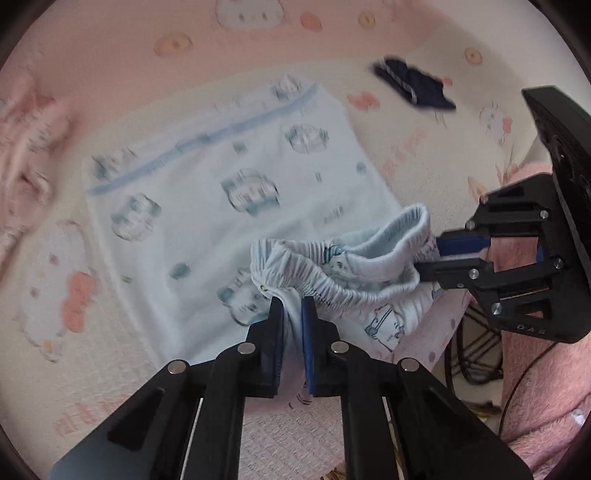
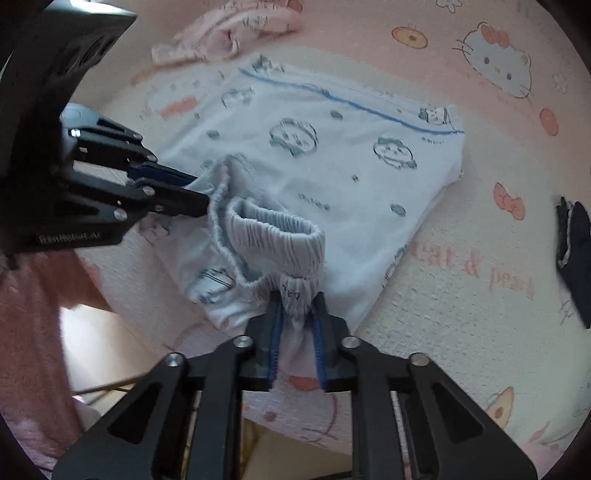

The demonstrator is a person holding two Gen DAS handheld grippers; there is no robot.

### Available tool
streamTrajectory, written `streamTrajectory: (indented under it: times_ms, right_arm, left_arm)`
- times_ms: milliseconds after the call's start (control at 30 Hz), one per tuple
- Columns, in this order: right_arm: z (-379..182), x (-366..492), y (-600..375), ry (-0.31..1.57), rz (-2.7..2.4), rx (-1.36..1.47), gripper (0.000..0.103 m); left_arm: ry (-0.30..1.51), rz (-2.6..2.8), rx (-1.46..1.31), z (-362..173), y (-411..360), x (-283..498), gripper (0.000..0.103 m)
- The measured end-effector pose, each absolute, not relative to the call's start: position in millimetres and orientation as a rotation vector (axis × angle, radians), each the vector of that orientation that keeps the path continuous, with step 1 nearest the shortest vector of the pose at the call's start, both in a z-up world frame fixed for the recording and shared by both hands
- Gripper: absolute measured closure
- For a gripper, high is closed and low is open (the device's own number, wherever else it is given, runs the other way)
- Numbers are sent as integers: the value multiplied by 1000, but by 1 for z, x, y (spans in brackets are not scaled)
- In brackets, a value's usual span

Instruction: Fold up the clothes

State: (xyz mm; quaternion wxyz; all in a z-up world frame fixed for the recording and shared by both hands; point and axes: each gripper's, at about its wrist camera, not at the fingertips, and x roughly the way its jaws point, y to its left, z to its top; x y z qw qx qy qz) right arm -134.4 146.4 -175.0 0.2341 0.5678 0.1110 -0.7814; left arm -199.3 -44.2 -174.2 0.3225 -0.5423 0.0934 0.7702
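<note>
We hold the pale blue printed trousers (image 1: 343, 269) by their ribbed elastic waistband, lifted at the near edge of the bed covered with a pink and cream cartoon-print sheet (image 2: 461, 295). Our left tongs (image 1: 293, 306) are clenched on a bunch of the waistband fabric, which is squeezed between the blue pads. Our right tongs (image 2: 295, 314) are likewise clenched on the other end of the waistband, with gathered cloth between their pads. In the left wrist view the right tongs (image 1: 424, 258) come in from the right side; in the right wrist view the left tongs (image 2: 199, 192) come in from the left. The waistband sags open in a loop between the two.

Just beyond the trousers, flat on the sheet, lies a folded pale blue printed garment with a blue trim line (image 2: 332, 147); the trousers partly overlap its near edge. A crumpled pink garment (image 2: 229, 33) lies at the far left, and a dark navy garment (image 2: 576, 251) lies well apart to the right.
</note>
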Motion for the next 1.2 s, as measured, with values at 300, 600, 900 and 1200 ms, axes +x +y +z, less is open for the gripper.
streamTrajectory:
  times_ms: [300, 600, 900, 1200]
  right_arm:
    - [-122, -236, 170, 39, -2225, 1402, 91]
    - [-195, -314, 167, 29, -2270, 1553, 80]
    - [-153, -296, 216, -307, -2444, 1502, 38]
    - [-184, -213, 216, -207, -2336, 1798, 37]
  left_arm:
    - [-16, 2144, -1419, -142, -69, -287, 94]
    - [-72, 2214, -1529, -180, -76, -337, 67]
    - [-198, 2384, -1562, -167, -109, -320, 56]
    - [-366, 2223, -1787, -201, -115, -245, 56]
